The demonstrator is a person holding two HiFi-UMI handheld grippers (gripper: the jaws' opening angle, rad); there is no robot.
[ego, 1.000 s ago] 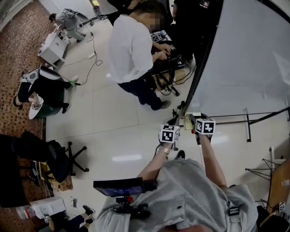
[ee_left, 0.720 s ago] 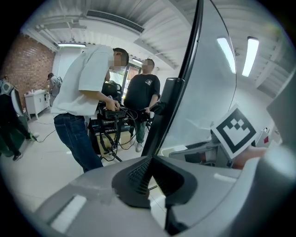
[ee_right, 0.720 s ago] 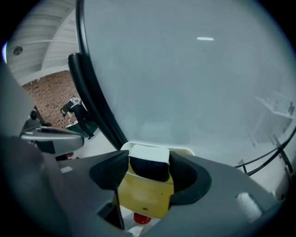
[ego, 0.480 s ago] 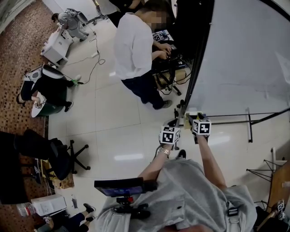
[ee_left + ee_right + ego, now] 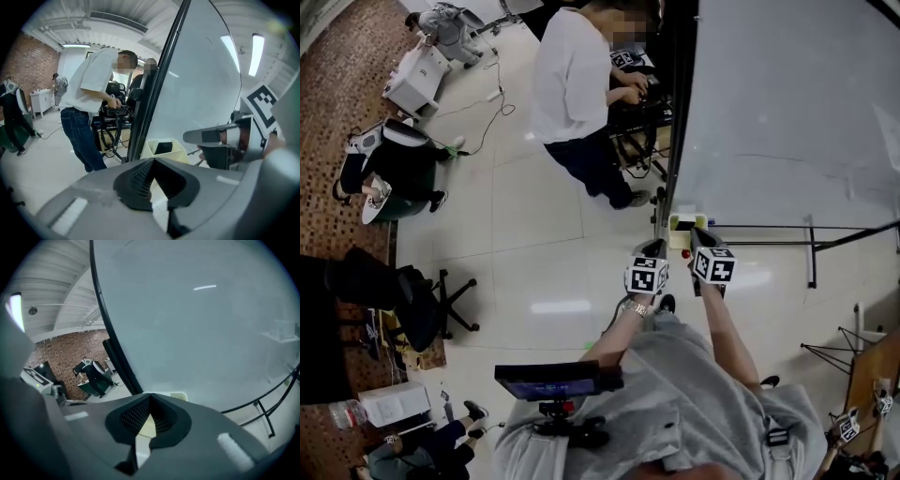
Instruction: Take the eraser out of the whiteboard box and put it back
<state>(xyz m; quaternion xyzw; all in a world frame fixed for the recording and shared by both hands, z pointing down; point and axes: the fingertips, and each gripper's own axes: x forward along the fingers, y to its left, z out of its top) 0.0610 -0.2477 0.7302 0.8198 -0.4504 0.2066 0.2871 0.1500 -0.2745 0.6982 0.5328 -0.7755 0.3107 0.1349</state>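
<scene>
A cream whiteboard box [image 5: 682, 225] hangs at the lower left corner of the whiteboard [image 5: 787, 112]. In the left gripper view the dark eraser [image 5: 163, 148] stands inside the box [image 5: 178, 149]. My left gripper [image 5: 657, 249] is just below and left of the box, with its jaws shut and nothing held [image 5: 153, 160]. My right gripper [image 5: 695, 236] points at the box from the right; its jaws are shut and hold nothing [image 5: 150, 395]. A corner of the box [image 5: 178, 395] shows just past them. The right gripper [image 5: 206, 136] also appears in the left gripper view, beside the box.
A person in a white shirt [image 5: 572, 75] works at a dark equipment stand [image 5: 633, 103] left of the board's black frame [image 5: 675, 122]. The board's stand rail [image 5: 811, 248] runs to the right. An office chair [image 5: 441, 314] and seated people are at the left.
The head view has swung, so the board's edge now stands nearly upright. The box shows whole just beyond the gripper tips. Both grippers have edged closer to it.
</scene>
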